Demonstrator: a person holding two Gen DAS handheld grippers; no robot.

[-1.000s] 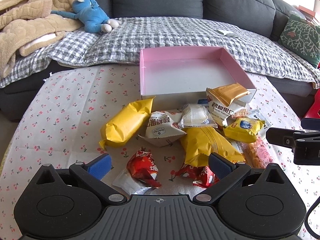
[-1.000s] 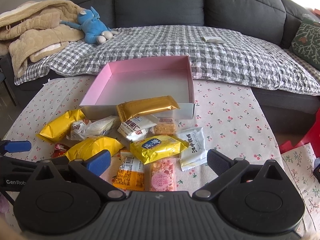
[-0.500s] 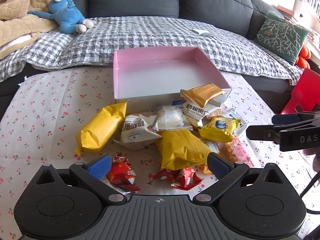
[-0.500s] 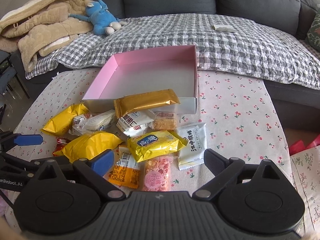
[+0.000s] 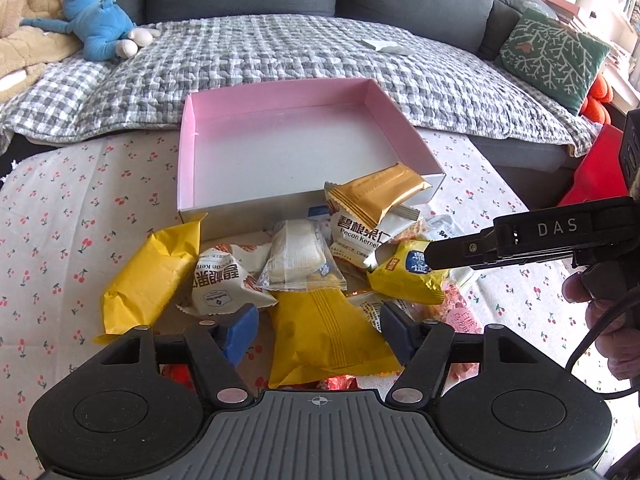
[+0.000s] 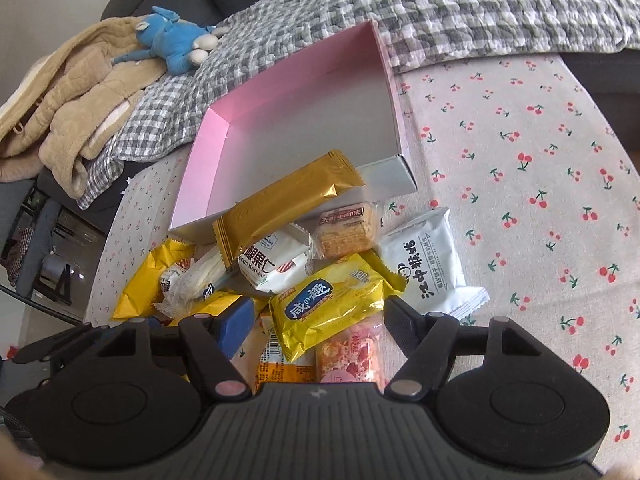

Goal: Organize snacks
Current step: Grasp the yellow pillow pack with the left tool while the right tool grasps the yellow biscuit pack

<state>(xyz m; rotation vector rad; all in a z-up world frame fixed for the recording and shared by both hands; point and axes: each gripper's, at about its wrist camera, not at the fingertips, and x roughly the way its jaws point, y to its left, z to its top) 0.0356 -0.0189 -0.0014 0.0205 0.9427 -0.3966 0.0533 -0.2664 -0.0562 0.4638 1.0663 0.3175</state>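
An empty pink box stands on the cherry-print tablecloth, with a pile of wrapped snacks in front of it. My left gripper is open, its fingers on either side of a plain yellow packet. My right gripper is open over a yellow packet with a blue label; this packet also shows in the left wrist view. A gold bar wrapper leans on the box's front wall. The right gripper's finger reaches in from the right.
Other snacks lie around: a long yellow packet, a white pecan packet, a clear-wrapped cake, a white packet, a pink one. A grey sofa with checked blanket and blue plush toy stands behind.
Both grippers have moved forward and down onto the snack pile. The right gripper has tilted and closed in on the blue-label yellow packet. The jaws of both stand narrower than before.
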